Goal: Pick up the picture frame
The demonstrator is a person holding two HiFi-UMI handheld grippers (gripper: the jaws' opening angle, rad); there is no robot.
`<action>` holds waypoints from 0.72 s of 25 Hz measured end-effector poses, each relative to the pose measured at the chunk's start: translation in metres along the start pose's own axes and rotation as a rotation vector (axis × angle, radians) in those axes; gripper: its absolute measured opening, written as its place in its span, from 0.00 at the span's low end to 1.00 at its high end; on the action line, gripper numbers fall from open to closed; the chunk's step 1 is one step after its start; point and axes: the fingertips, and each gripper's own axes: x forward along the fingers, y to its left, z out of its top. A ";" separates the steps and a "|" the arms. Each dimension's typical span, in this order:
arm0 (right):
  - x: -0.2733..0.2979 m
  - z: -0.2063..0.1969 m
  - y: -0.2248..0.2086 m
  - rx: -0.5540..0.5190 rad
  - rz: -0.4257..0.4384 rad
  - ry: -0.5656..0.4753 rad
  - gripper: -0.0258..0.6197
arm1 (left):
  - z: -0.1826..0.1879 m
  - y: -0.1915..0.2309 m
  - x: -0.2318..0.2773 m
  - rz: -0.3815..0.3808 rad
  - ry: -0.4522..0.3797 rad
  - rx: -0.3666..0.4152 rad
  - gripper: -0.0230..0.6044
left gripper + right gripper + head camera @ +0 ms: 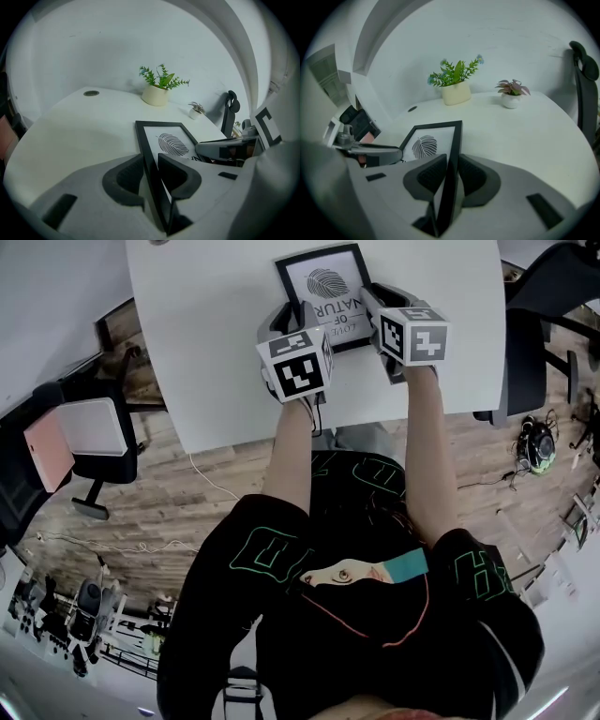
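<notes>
- Head view: the person is bending over the white table [206,334], where the single picture frame [323,282] is sitting near the far edge with its print facing up.
  - The left gripper [298,310] is biting onto the frame's left rail and the right gripper [373,298] onto its right rail. That makes two grippers on one frame.
  - A chair [84,442] is standing off the table to the left and a second chair [553,315] to the right.
  - The grasp looks made, so the lift itself seems to be the step coming up.
- Left gripper view: both jaws are pressing against the black left rail, one on each side of it, so this gripper is clamping the frame.
  - Two potted plants are standing further back on the table. One is a large plant [159,86] in a cream pot and the other a small plant [196,110].
  - The other gripper is showing across the print.
- Right gripper view: the jaws are squeezing the right rail in the same way, with no gap showing at either pad.
  - The same two plants are appearing behind.
  - I cannot tell whether the frame's near end is already clear of the table.
  - The next move probably calls for both hands rising together and level while holding the squeeze. Otherwise the thin rails could slip or the frame could twist.
</notes>
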 end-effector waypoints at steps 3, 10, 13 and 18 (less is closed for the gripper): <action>-0.005 0.000 -0.001 0.035 0.014 -0.008 0.17 | 0.002 -0.002 -0.004 0.011 -0.024 -0.011 0.20; -0.003 -0.005 0.008 0.038 0.032 -0.006 0.16 | -0.008 0.007 -0.011 0.049 -0.057 -0.067 0.17; -0.015 -0.009 0.007 0.045 0.032 -0.031 0.15 | -0.011 -0.001 -0.021 0.064 -0.080 -0.069 0.16; -0.031 -0.006 0.007 0.033 0.042 -0.080 0.15 | -0.008 -0.010 -0.033 0.075 -0.131 -0.074 0.15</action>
